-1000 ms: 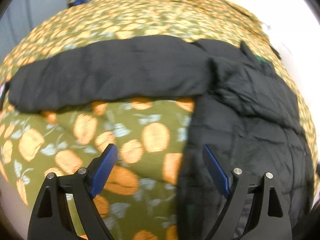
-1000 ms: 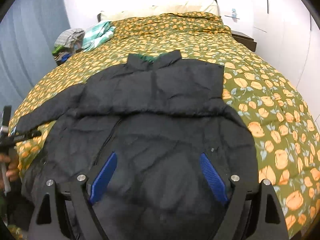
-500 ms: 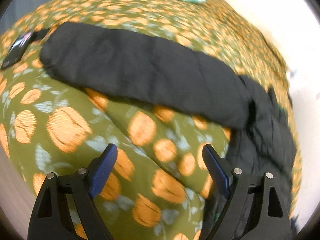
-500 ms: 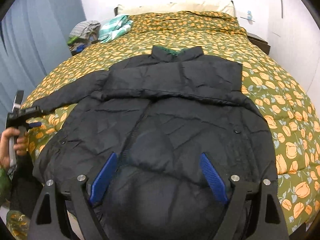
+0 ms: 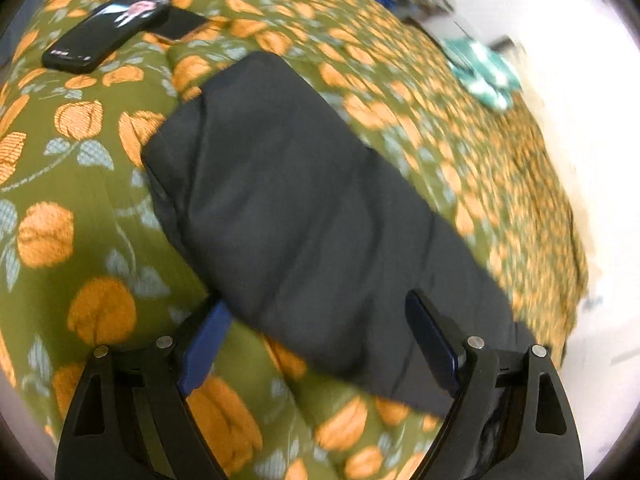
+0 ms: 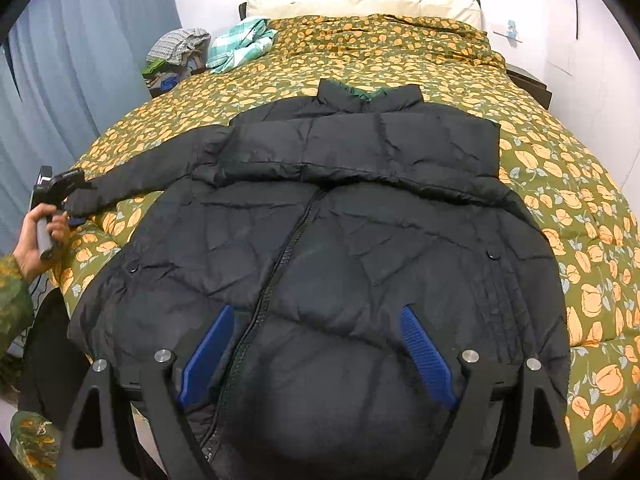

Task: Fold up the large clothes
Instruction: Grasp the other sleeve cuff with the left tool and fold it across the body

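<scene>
A black padded jacket (image 6: pixel 332 216) is laid flat, front up, on a bed cover (image 6: pixel 560 184) with an orange flower pattern. Its collar points toward the pillows (image 6: pixel 360 6), and its hem is partly hidden behind the right gripper (image 6: pixel 316 348) at the bottom of the right wrist view. The zipper is seen down the middle. One sleeve appears to be folded across the chest; the other sleeve (image 5: pixel 312 216) is stretched out sideways to the edge of the bed.

The fingers of the right gripper are held wide apart above the lower part of the jacket, and nothing is seen between them. Whether they touch the cloth cannot be told.

In the left wrist view the left gripper (image 5: pixel 316 340) is seen over the outstretched sleeve near its cuff, with its fingers also apart. The blue pad (image 5: pixel 204 344) on one side is partly covered by the sleeve edge, so the sleeve lies between the open fingers, but it is not clamped. This view is blurred, mostly on the far side of the bed.

A dark phone (image 5: pixel 108 30) lies on the cover beyond the cuff. In the right wrist view the left hand (image 6: pixel 38 236) is seen at the frame edge, partly cut off. A green checked cloth (image 6: pixel 240 44) and a pile of clothes (image 6: pixel 176 56) are at the far corner of the bed, beside a blue curtain (image 6: pixel 80 60).
</scene>
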The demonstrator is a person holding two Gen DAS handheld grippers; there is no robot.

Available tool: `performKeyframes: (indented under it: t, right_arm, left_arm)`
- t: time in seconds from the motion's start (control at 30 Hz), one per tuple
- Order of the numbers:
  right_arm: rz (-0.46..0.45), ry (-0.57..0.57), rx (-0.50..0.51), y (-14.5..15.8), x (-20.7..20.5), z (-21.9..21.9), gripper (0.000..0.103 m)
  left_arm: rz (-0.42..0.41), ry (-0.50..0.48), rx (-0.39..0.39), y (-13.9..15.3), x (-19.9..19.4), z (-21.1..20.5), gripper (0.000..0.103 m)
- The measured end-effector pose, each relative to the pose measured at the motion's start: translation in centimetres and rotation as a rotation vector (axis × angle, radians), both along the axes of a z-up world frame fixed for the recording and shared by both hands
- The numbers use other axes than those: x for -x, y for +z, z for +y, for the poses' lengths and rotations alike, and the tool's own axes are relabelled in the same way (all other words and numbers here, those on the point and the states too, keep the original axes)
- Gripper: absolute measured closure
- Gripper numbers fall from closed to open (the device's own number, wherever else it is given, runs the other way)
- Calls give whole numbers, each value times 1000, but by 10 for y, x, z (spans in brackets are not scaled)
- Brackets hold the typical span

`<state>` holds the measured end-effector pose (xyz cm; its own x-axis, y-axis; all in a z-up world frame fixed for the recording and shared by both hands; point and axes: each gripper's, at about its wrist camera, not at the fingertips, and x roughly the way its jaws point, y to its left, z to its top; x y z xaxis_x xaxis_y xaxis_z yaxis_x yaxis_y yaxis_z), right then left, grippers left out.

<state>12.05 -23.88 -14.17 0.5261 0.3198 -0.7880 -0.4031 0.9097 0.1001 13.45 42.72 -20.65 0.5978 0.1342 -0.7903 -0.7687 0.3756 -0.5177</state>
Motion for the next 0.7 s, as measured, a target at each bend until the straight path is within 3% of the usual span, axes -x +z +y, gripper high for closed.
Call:
performKeyframes:
  t: [0.03,0.1,0.13,0.17,0.27,0.47,0.57,0.7]
  right_arm:
    - [3,5,-1,-1,1,1,16]
    - [9,14,-1,-3,3,5,16]
    - [11,18,-1,-3,3,5,16]
    - [13,20,-1,-4,4,7,16]
    - [17,28,-3,-6,4,9,16]
    - [5,31,-21,-3,5,10,16]
    - [-8,18,-38,2,6,6,16]
    - [-27,-20,-62,9,7,-6,16]
  left_arm:
    - [-6,18,-1,0,0,3,23]
    - [-1,50,-13,-1,2,6,53]
    - [4,46,-21,-3,4,7,83]
    - [0,30,-25,-3,5,8,94]
    - [5,0,-114,14,6,-2,97]
    - [-46,-186,-493,114,-20,-67,98]
    - [-135,-334,-700,174,-36,-128,98]
    - [-262,-551,-898,224,-46,-227,98]
